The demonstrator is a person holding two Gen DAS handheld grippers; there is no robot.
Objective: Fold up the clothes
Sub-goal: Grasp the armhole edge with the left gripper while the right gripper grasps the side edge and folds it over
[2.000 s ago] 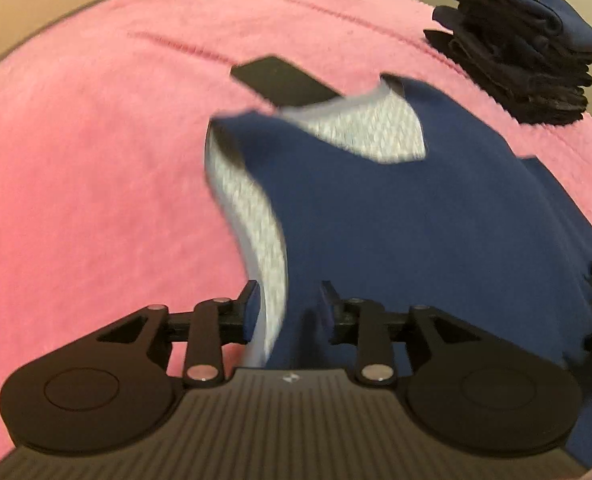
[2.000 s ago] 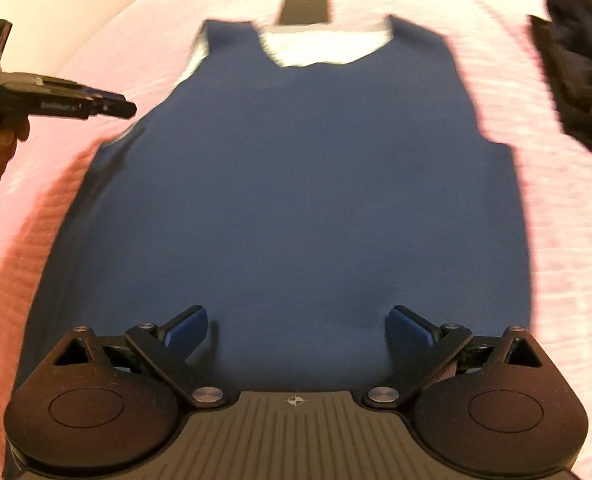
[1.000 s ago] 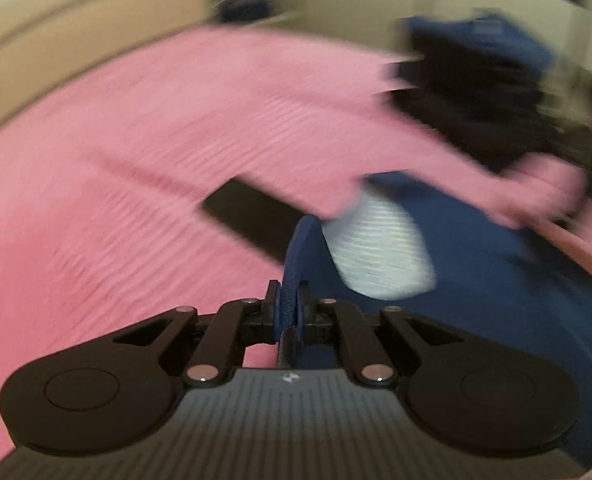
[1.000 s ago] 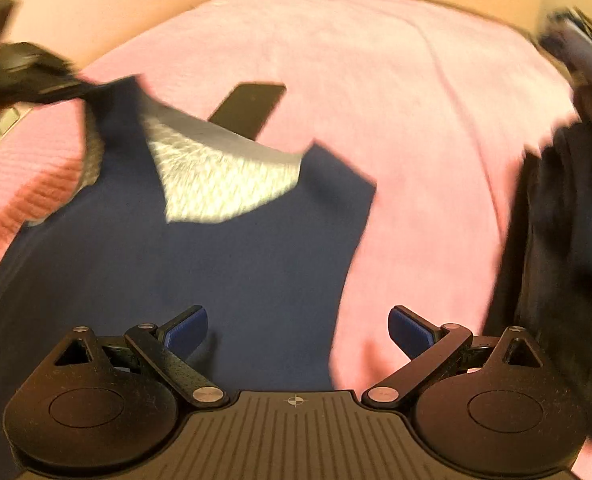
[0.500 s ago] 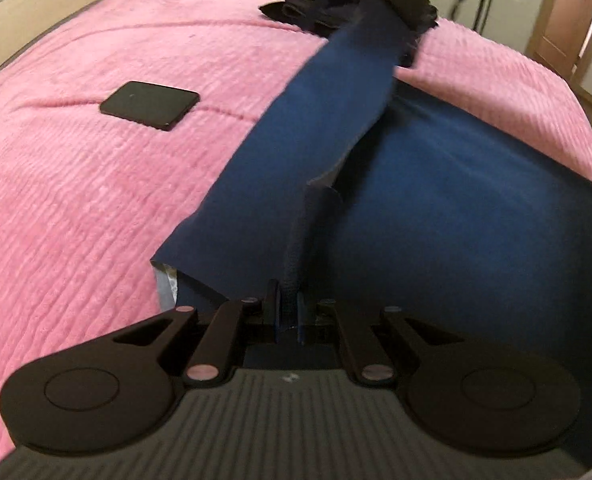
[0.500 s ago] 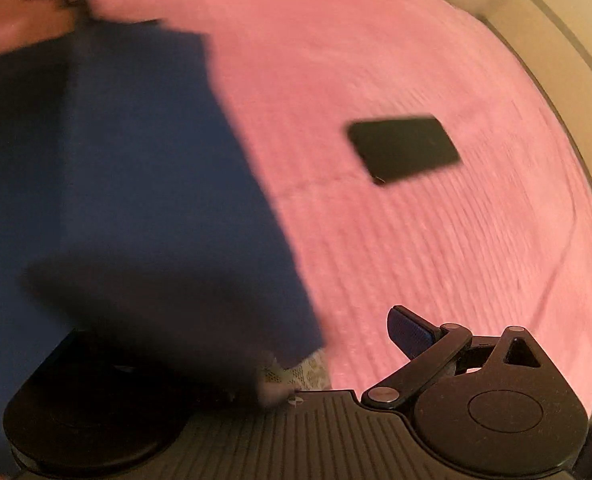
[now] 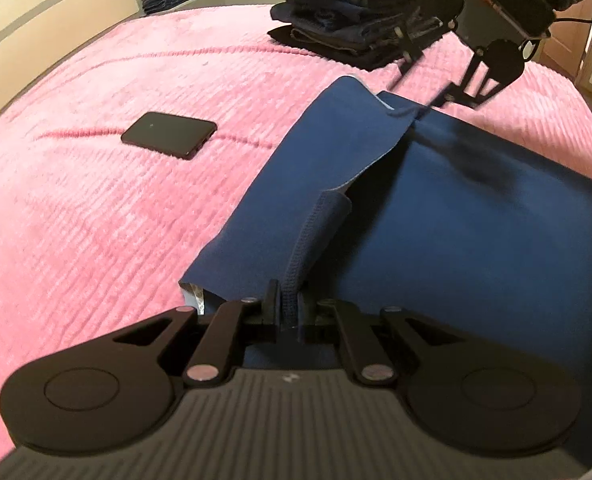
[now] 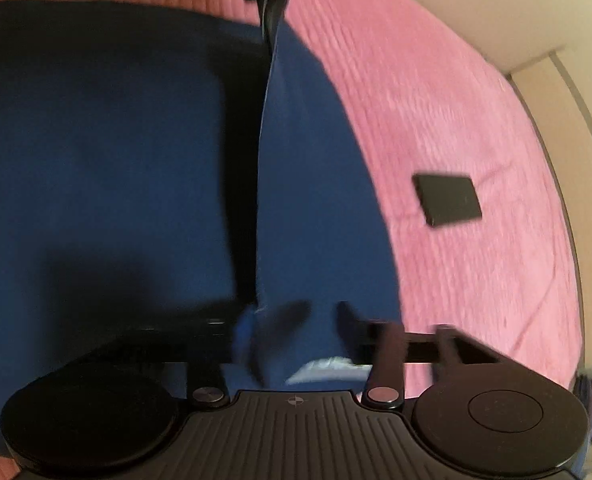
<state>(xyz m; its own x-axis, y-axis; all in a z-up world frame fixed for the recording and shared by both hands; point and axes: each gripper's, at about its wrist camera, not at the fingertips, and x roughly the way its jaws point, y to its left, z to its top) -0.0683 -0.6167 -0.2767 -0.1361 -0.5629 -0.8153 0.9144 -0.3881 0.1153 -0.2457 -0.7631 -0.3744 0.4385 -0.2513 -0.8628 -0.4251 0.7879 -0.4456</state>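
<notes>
Garment [image 7: 476,220] lies on the bedspread [image 7: 96,200], its left strip folded over onto the main panel. Phone [image 7: 169,140] lies on the bedspread left of the garment, apart from it. Stack of folded clothes [image 7: 348,12] sits behind the garment, at the bedspread's far side.

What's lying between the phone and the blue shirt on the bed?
Nothing: only bare pink bedspread lies between the phone and the shirt, as both wrist views show.

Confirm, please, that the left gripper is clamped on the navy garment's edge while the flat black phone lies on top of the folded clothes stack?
Not quite: the left gripper does clamp the navy garment, but the flat black phone lies on the pink bedspread, apart from the folded clothes stack, as the left wrist view shows.
</notes>
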